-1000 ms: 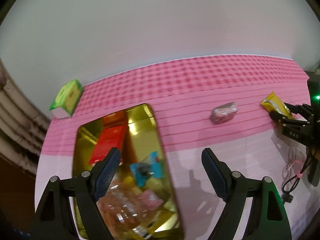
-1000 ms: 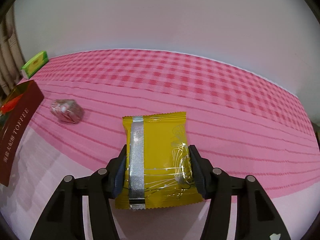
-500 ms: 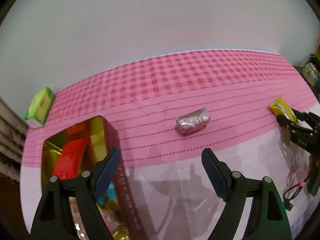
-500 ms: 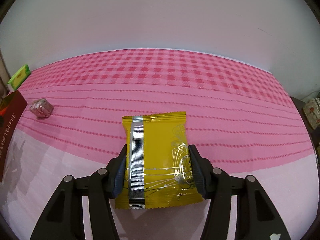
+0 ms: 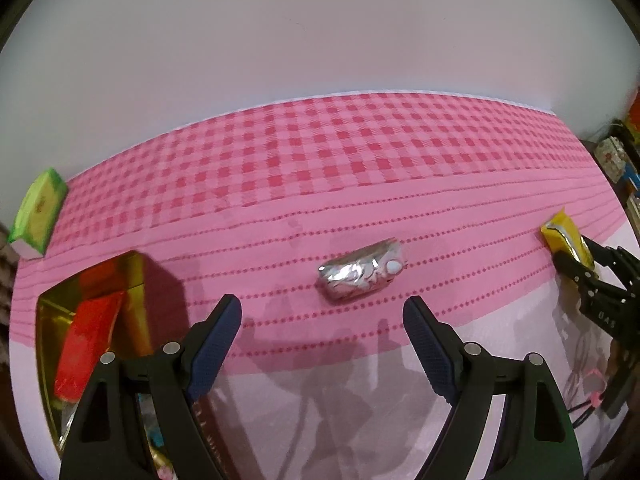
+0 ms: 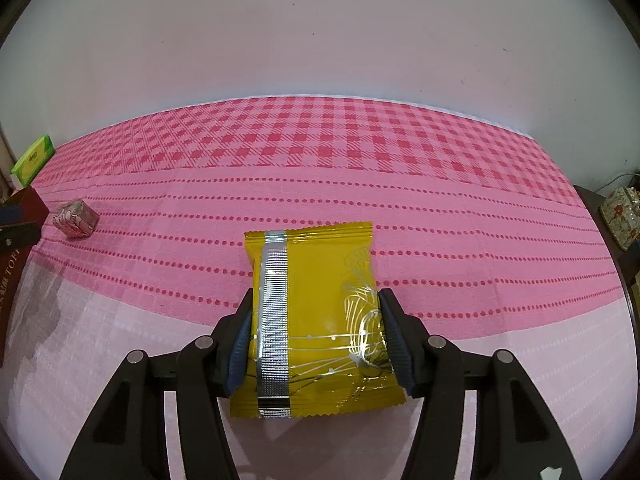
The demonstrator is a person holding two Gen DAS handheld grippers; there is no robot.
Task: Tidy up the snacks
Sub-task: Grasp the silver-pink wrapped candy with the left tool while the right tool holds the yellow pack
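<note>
while gold tin (image 5: 138, 280) holds red packet (image 5: 86, 348), left claw (image 5: 322, 320) spread (empty).

Ahead of your left gripper (image 5: 322, 322) the pink tablecloth (image 5: 360, 168) lies bare except for the silver foil packet (image 5: 362, 276), just beyond its spread fingertips. The gold tin (image 5: 136, 276) blocks the left side and the green box (image 5: 38, 210) the far-left corner. To the right, your right gripper (image 5: 576, 256) with its yellow packet (image 6: 312, 316) stands in the way.
</note>
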